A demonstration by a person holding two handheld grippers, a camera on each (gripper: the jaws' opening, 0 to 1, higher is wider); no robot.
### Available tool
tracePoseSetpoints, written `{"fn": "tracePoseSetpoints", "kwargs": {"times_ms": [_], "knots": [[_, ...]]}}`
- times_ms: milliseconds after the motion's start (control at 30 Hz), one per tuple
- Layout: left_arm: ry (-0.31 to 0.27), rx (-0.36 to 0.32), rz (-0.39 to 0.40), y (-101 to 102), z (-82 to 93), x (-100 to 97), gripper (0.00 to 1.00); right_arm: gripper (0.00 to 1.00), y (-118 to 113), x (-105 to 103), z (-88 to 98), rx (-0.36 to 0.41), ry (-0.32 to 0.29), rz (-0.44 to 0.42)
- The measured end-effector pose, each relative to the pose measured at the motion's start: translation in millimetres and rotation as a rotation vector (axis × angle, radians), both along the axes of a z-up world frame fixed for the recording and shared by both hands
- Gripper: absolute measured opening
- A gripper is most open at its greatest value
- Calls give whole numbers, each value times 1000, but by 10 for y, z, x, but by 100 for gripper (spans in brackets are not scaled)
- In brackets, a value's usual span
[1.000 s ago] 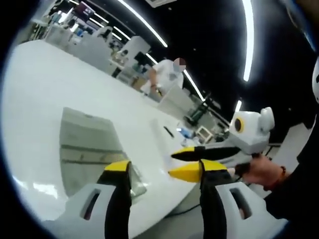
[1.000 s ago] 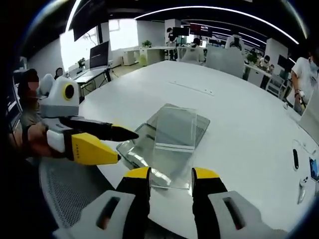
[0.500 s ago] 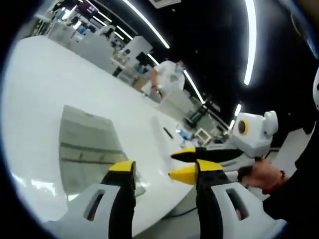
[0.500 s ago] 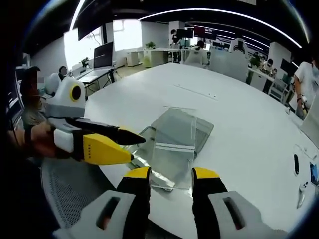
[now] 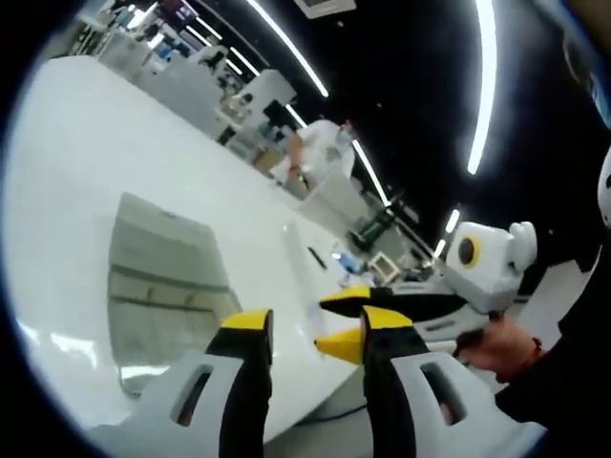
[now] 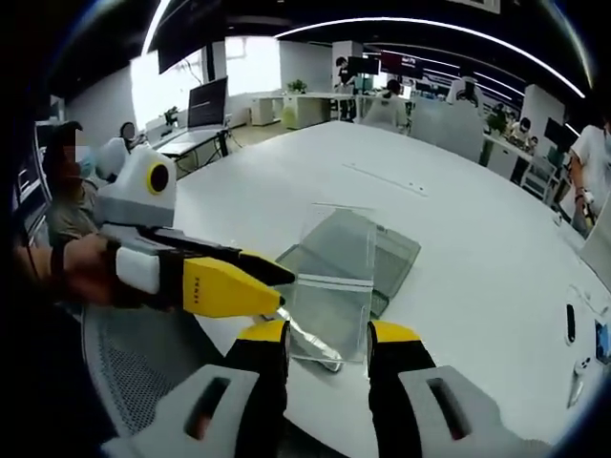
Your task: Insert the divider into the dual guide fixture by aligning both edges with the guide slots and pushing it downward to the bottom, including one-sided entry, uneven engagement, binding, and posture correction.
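In the right gripper view the clear divider (image 6: 329,286) stands upright in the lower centre of the frame, just above and between that view's own yellow-tipped jaws. Its long axis runs up the picture and its lower edge sits at the jaw tips. Behind it, toward the centre right, the dual guide fixture (image 6: 396,253) lies as a smoky transparent slab on the white table (image 6: 477,286). The right gripper (image 6: 326,334) has its jaws spread with the sheet's bottom edge between them; whether the pads actually pinch it I cannot tell, since the transparent edge blurs against the table.

The left gripper (image 6: 272,291) enters from the left of this view, held by a hand (image 6: 81,272), its yellow and black jaws drawn near together, their tips just beside the divider's left edge. In the left gripper view the left gripper (image 5: 307,329) frames the table edge with a narrow gap, nothing visibly between its jaws, and the fixture (image 5: 162,286) spreads across the left centre.

The coming move turns on this: the divider is in front of the fixture, not yet over its slots, and the right gripper is nearer its base.

Compared with a second ago, the left gripper has advanced toward the divider's left edge, and its own jaws have narrowed.
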State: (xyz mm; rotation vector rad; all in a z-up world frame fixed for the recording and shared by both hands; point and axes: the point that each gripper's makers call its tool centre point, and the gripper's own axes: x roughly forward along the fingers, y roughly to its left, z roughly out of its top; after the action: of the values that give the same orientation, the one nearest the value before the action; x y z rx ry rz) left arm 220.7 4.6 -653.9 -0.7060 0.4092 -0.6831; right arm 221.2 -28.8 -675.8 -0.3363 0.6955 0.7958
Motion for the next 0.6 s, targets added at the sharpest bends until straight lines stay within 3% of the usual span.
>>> {"fn": "tracePoseSetpoints", "kwargs": {"times_ms": [600], "knots": [[43, -45, 23, 57, -57, 32, 20, 28, 79, -55, 3, -1, -1, 22]]}}
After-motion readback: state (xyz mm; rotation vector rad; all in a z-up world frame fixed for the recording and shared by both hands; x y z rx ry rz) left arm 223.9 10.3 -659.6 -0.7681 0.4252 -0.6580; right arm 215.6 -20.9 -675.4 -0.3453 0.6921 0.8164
